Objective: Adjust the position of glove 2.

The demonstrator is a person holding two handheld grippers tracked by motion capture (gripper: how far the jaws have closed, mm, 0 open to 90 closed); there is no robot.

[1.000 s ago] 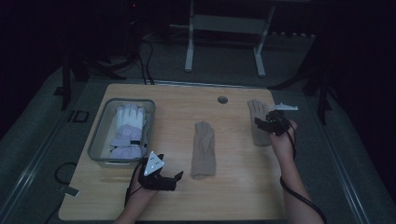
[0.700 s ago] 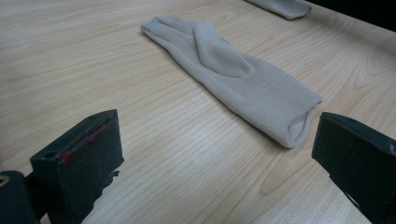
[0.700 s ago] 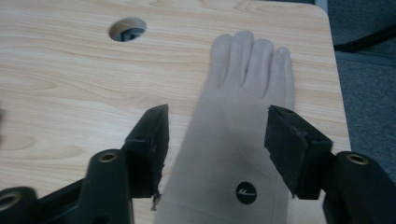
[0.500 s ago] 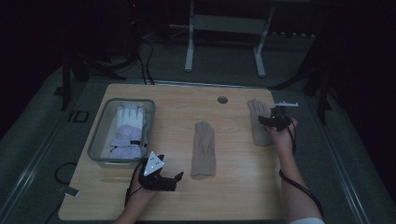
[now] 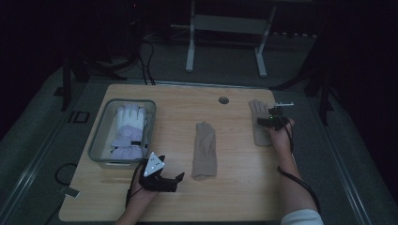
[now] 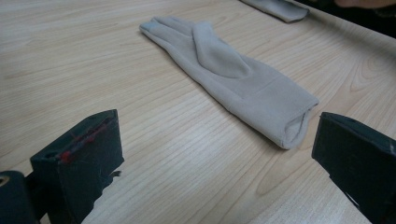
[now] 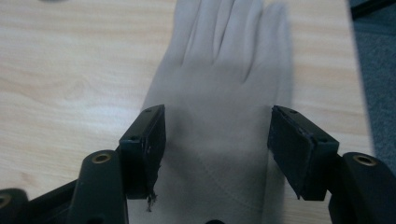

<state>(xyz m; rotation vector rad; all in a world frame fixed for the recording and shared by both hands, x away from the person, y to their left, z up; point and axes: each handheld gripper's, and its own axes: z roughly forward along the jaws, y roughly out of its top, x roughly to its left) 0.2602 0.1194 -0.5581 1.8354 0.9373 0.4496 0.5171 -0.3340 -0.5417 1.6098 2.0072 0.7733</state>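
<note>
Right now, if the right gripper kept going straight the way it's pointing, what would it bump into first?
Most likely the beige glove lying flat on the table. The right gripper points down at it, jaws open above the palm, apparently not yet touching.

You have two beige gloves on the bench: one glove at centre, one glove at the right edge. One clear bin sits at left, with one white-and-lavender padded glove visible inside; further contents cannot be told. You hold two grippers: left gripper, right gripper. One round grommet hole marks the far edge.
</note>
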